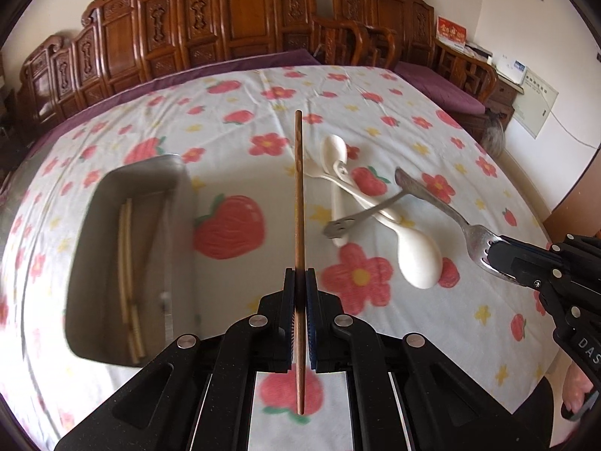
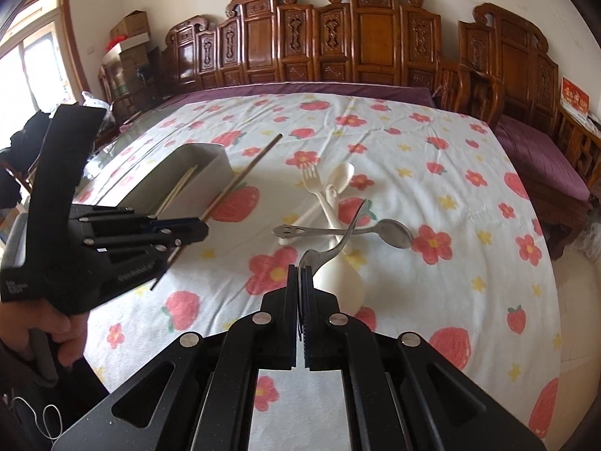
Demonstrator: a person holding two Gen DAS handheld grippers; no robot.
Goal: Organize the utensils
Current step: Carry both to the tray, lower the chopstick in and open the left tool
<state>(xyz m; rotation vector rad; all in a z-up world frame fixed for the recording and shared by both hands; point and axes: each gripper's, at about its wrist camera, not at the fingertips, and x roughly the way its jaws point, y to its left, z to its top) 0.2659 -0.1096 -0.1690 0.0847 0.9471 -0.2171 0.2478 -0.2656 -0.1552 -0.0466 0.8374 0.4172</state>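
My left gripper (image 1: 299,274) is shut on a brown wooden chopstick (image 1: 298,195) and holds it above the cloth, right of the metal tray (image 1: 112,233); it also shows in the right wrist view (image 2: 199,221). The tray holds pale chopsticks (image 1: 129,282). My right gripper (image 2: 301,270) is shut on the tines of a metal fork (image 2: 347,231), lifted over the utensil pile; it shows in the left wrist view (image 1: 496,259) with the fork (image 1: 432,199). On the cloth lie white spoons (image 1: 413,251), a white plastic fork (image 2: 313,184) and a metal spoon (image 2: 390,231).
The table carries a white cloth (image 1: 240,120) with strawberries and flowers. Carved wooden benches (image 2: 338,49) with purple cushions stand behind it and to the right. Boxes (image 2: 129,37) are stacked at the far left by a window.
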